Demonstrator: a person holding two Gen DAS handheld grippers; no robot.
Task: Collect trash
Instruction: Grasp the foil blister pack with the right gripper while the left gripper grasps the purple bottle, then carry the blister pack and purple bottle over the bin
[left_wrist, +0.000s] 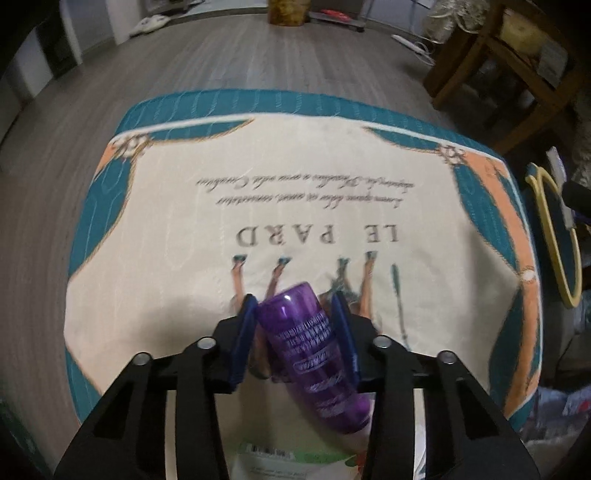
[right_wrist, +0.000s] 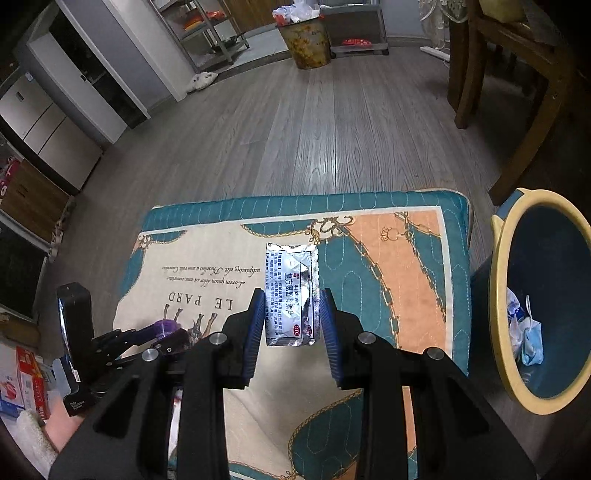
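A: Nearest first. What does the left gripper (left_wrist: 293, 332) have?

B: Its jaws are clenched on the purple bottle (left_wrist: 314, 354), which sits skewed between the pads, base pointing away over the printed mat (left_wrist: 184, 206). A label or wrapper with a barcode (left_wrist: 273, 456) lies under it on the mat.

A: And the right gripper (right_wrist: 291, 325)?

B: The silver foil sachet (right_wrist: 291, 295) sits between its jaws. I can't tell whether the pads pinch it or only flank it; there's a sliver of gap on each side.

A: Where does the trash go?

B: The blue bin with the yellow rim (right_wrist: 498, 295), beside the mat on the right, already holds crumpled wrappers (right_wrist: 526, 332). A second, patterned bin (right_wrist: 306, 40) stands well across the wood floor (right_wrist: 314, 129).

A: What could go wrong?

B: I'd judge the bottle may pivot and slip, since it is smooth, round and held off-axis. The thin sachet could slide out flat if the grip is loose, or catch the rim and fall outside.
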